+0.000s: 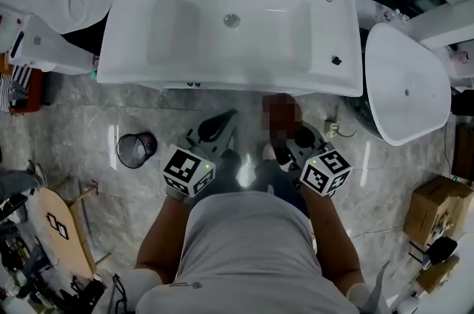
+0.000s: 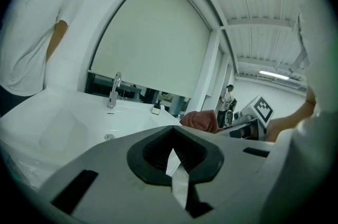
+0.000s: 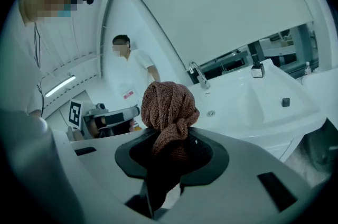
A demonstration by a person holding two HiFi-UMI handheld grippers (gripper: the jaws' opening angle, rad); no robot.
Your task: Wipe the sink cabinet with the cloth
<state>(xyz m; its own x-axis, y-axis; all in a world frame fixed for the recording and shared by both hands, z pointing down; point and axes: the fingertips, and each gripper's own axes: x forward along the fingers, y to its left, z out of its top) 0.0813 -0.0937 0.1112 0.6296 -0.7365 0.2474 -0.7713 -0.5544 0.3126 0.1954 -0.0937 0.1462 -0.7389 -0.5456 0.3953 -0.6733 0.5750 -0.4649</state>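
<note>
While a small black bin (image 1: 135,149) stands on the floor out to its left, the left claw (image 1: 221,126) is pressed together on nothing, aimed at the front of the white sink (image 1: 133,31). Just right of it, the right claw (image 3: 169,159) pinches the bunched brown cloth (image 3: 169,106), which bulges past its tips, close to the sink's front edge; contact cannot be told.

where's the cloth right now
The brown cloth is clamped in the right gripper, right of centre in the head view, just short of the front edge of the white sink.
</note>
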